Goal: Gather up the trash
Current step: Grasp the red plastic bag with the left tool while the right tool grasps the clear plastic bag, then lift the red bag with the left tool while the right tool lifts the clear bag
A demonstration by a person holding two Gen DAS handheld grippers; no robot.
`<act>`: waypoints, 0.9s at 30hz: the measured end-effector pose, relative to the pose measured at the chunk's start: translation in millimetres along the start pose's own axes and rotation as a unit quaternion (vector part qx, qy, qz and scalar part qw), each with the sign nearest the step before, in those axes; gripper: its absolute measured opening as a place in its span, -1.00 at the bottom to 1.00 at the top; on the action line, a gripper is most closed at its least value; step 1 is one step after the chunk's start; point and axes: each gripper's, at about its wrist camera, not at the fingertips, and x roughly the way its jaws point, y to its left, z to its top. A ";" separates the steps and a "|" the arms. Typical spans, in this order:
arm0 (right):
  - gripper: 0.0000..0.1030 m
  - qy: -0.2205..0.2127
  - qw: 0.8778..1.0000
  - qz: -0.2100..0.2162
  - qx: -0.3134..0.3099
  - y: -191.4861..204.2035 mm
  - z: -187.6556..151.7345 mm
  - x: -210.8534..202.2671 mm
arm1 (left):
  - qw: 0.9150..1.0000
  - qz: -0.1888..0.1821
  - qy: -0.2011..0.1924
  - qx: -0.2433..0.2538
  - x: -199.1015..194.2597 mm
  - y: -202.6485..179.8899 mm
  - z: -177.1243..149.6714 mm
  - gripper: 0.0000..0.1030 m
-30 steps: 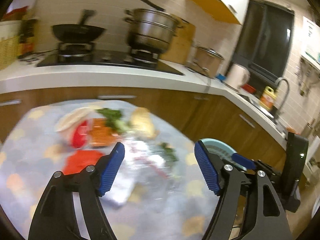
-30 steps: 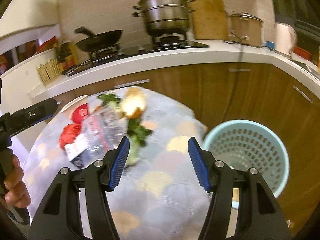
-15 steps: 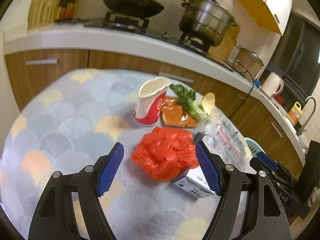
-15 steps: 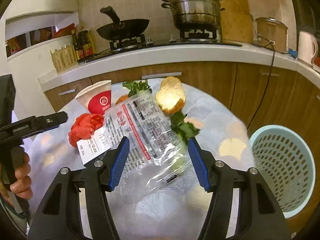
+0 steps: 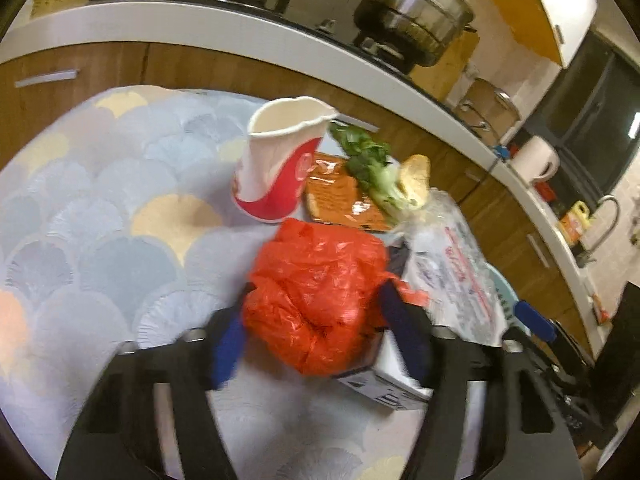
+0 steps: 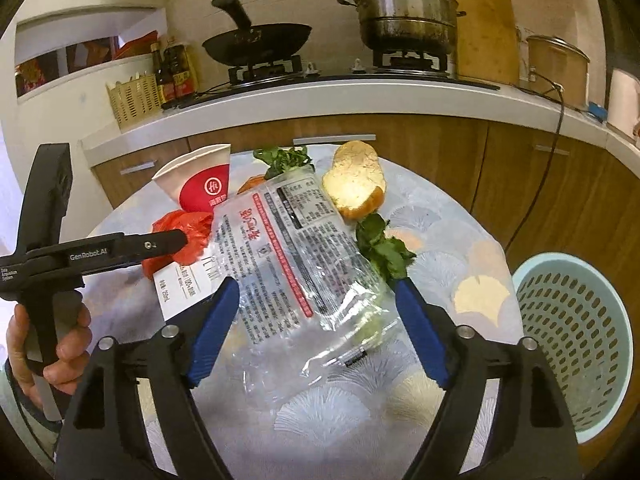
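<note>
The round surface (image 6: 440, 236) with its fan-pattern cloth carries the trash; a pale blue basket (image 6: 576, 344) stands beside its right edge. A clear printed wrapper (image 6: 296, 264) lies mid-surface between the wide-spread right tongs (image 6: 316, 320), whose jaws have just been opening and do not touch it. The left tongs (image 5: 316, 332) have just been closing around the crumpled red plastic bag (image 5: 320, 296), their pads at its sides. Behind sit a paper cup (image 5: 280, 168), bread (image 6: 356, 184) and greens (image 6: 384, 248)
</note>
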 end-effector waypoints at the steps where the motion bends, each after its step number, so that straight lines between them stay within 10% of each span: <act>1: 0.51 0.001 1.000 -0.002 -0.005 1.6 2.0 1.3 | 1.000 0.000 -0.002 0.002 -0.3 -0.5 -0.7 -0.10; 18: 0.74 0.075 0.994 -0.035 -0.075 16.6 3.2 44.1 | 0.997 -0.030 -0.059 -0.031 -24.5 12.1 -2.4 -0.23; 27: -0.25 0.063 0.996 -0.031 -0.048 4.9 1.5 35.0 | 0.997 -0.023 -0.068 -0.024 -28.7 9.7 -5.1 -0.23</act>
